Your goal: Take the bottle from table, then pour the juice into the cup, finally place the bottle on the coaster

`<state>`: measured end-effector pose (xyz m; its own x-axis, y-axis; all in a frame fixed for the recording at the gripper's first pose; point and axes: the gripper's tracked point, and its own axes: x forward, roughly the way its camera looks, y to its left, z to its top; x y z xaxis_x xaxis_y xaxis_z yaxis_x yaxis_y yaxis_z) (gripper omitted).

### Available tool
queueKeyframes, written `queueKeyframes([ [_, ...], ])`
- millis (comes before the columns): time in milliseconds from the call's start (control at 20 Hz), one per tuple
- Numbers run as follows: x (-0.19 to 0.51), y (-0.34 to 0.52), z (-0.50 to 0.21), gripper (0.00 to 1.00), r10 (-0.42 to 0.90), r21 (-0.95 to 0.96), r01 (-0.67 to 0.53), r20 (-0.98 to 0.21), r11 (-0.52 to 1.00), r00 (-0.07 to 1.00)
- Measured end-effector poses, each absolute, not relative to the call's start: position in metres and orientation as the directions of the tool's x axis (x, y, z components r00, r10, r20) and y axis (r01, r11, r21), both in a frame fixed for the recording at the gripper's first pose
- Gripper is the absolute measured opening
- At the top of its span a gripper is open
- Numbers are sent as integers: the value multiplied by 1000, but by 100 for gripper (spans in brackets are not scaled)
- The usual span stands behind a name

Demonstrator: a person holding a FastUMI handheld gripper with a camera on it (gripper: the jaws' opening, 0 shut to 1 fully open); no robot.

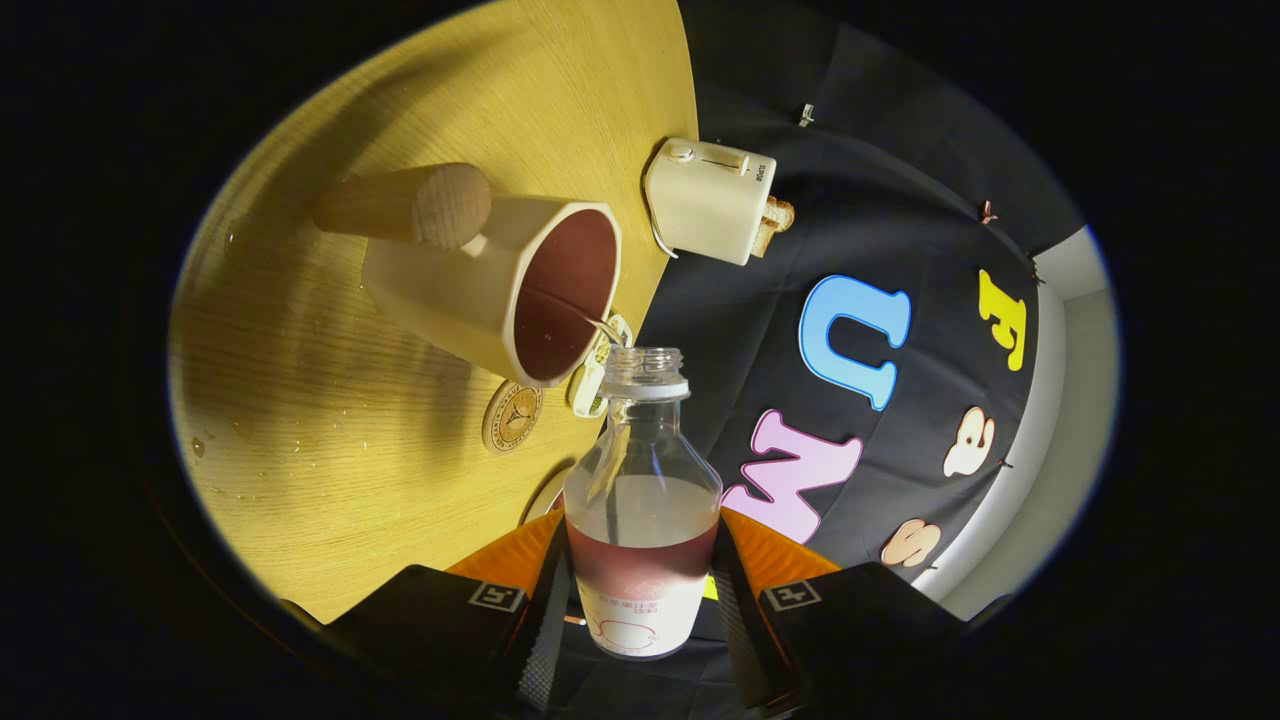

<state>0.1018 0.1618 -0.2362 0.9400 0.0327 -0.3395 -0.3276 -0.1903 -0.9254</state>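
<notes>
The claw (640,610) is clamped on the lower body of a clear bottle (641,500), one finger pressing on each side of it. The bottle is uncapped and tipped toward a cream cup (470,290), its open neck just beside the cup's rim. A thin stream of juice (580,312) runs from the mouth of the bottle into the cup, whose inside shows dark red. Reddish juice is left in the bottle's lower part, above a white label band; the upper part is clear.

The cup stands on a light wooden surface (330,450) — the whole scene appears rolled to one side in the gripper view, so the surface stands up beside the bottle. A wooden cylinder (405,205), round end grain showing, lies just beyond the cup and partly overlaps it; whether the two are joined cannot be told. A round coaster (512,416) with a printed emblem lies on the surface near the cup's base, between cup and claw, with nothing on it. Next to it, just under the bottle's neck, is a small pale object (592,385) too hidden to identify.

Farther off, near the surface's edge, sits a cream toaster (708,200) with a slice of bread (775,222) sticking out — the booth's dark cloth wall (900,200) hangs behind it. Small droplets dot the wood near the coaster.
</notes>
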Motion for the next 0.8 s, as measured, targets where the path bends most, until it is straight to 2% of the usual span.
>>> queueKeyframes([
  [800,104,161,-236,71,72,-913,-304,-334,-273,940],
])
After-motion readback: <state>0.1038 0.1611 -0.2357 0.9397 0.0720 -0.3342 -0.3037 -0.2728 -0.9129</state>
